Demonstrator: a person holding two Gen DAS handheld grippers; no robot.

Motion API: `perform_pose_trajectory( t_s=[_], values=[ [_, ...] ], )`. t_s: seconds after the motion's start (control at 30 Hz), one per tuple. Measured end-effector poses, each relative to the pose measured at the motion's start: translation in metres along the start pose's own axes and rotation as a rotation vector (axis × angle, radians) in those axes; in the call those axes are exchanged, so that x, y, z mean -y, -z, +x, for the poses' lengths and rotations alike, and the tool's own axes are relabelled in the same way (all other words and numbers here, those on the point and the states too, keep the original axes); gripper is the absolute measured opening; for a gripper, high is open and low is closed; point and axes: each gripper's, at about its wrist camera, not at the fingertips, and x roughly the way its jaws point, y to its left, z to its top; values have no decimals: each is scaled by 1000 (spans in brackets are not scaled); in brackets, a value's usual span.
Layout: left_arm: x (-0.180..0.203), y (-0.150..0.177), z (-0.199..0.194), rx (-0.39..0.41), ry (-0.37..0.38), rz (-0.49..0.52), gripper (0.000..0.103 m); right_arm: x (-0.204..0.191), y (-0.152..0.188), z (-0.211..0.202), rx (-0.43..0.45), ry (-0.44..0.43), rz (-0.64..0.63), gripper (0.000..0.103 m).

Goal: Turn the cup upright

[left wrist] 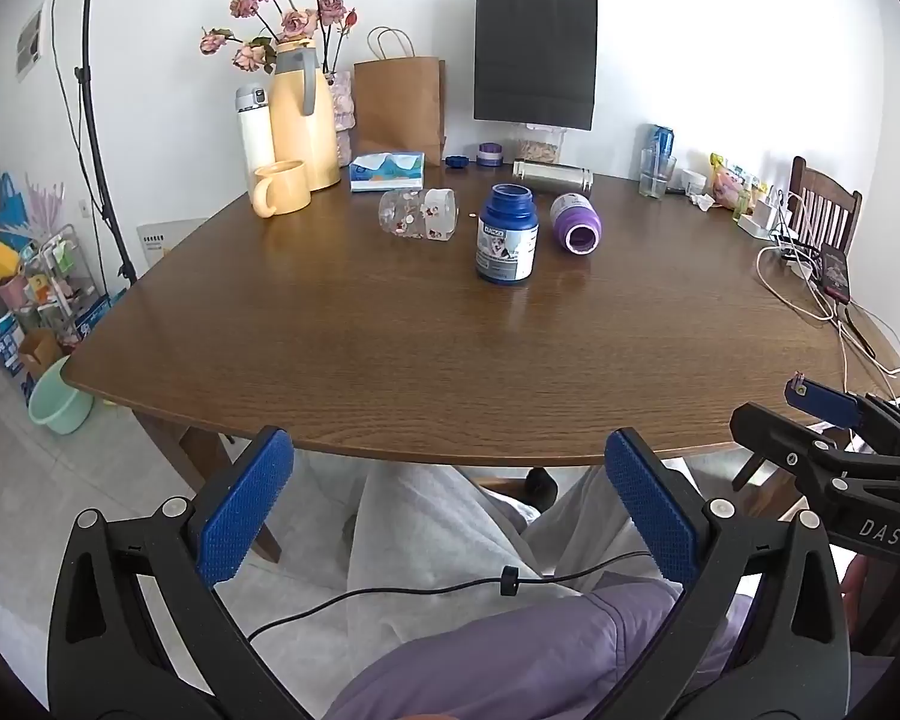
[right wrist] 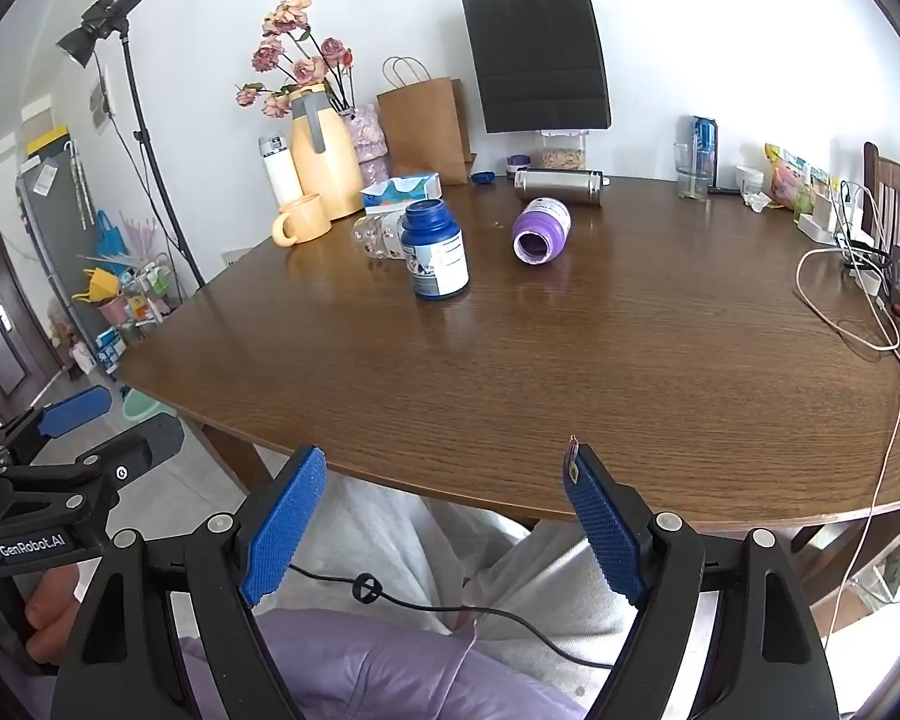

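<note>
A clear glass cup with small printed figures (left wrist: pixel 417 213) lies on its side on the brown table (left wrist: pixel 390 348), far from me; in the right wrist view the cup (right wrist: pixel 378 235) is partly hidden behind a blue bottle (right wrist: pixel 437 251). My left gripper (left wrist: pixel 450 504) is open and empty, held below the table's near edge above my lap. My right gripper (right wrist: pixel 444 525) is open and empty at the same near edge; it also shows at the right of the left wrist view (left wrist: pixel 834 420).
An upright blue bottle (left wrist: pixel 506 234) and a purple bottle on its side (left wrist: pixel 576 222) stand right of the cup. A yellow mug (left wrist: pixel 282 187), yellow jug, tissue box (left wrist: pixel 387 171), steel flask (left wrist: pixel 552 175) and paper bags line the back. Cables and a phone (left wrist: pixel 834 273) lie at right.
</note>
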Motion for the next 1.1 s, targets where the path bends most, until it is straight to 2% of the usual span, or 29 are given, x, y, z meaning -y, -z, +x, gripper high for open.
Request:
perform_pose_trajectory(
  t_s=[1.1],
  values=[
    [-7,5,1,-7,0,-1,103,-1,1,0,-1,1,-4,86]
  ],
)
